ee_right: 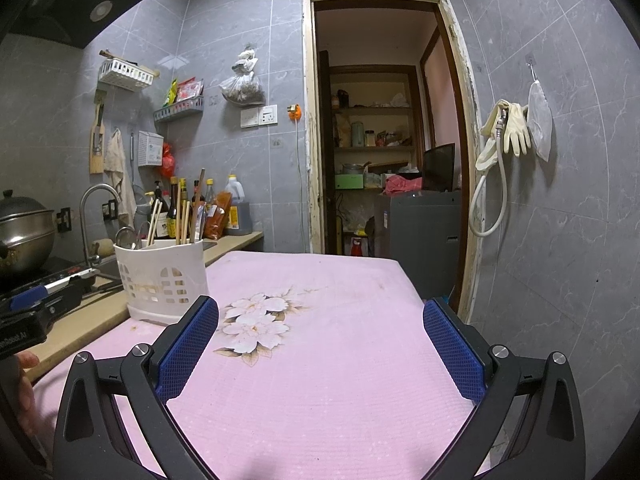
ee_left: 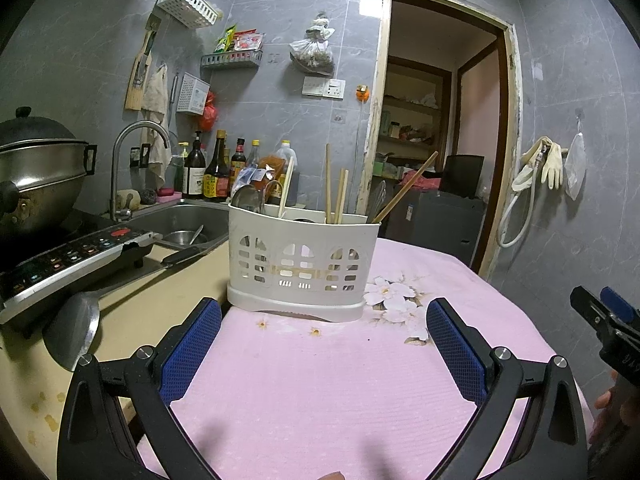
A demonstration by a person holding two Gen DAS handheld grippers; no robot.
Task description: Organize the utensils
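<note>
- Left wrist view: left tongs (ee_left: 324, 316) spread wide, nothing between the blue pads (ee_left: 192, 354), held over the pink cloth (ee_left: 320, 392).
- Caddy (ee_left: 302, 268): white, slotted, upright on the cloth just ahead of the left tongs, centred between their tips.
- Chopsticks (ee_left: 340, 196): several stand in the caddy, one leaning right; spoons (ee_left: 248, 198) stand in its left compartment.
- Ladle (ee_left: 74, 332): lies on the counter (ee_left: 168, 288), left of the left tongs.
- Cooktop (ee_left: 72, 256) with pot (ee_left: 36, 172): far left of the tongs; sink (ee_left: 180, 220) and bottles (ee_left: 216, 172) behind.
- Right tongs (ee_left: 600, 312): seen at the right edge of this view; jaw state cannot be told here.
- Right wrist view: right tongs (ee_right: 320, 316) spread wide, holding nothing, over the cloth's flower print (ee_right: 256, 324).
- Caddy (ee_right: 162, 280) sits ahead and left of the right tongs, at the cloth's left edge.
- Doorway (ee_right: 384, 128): straight ahead; gloves (ee_right: 514, 128) hang on the wall to the right.
</note>
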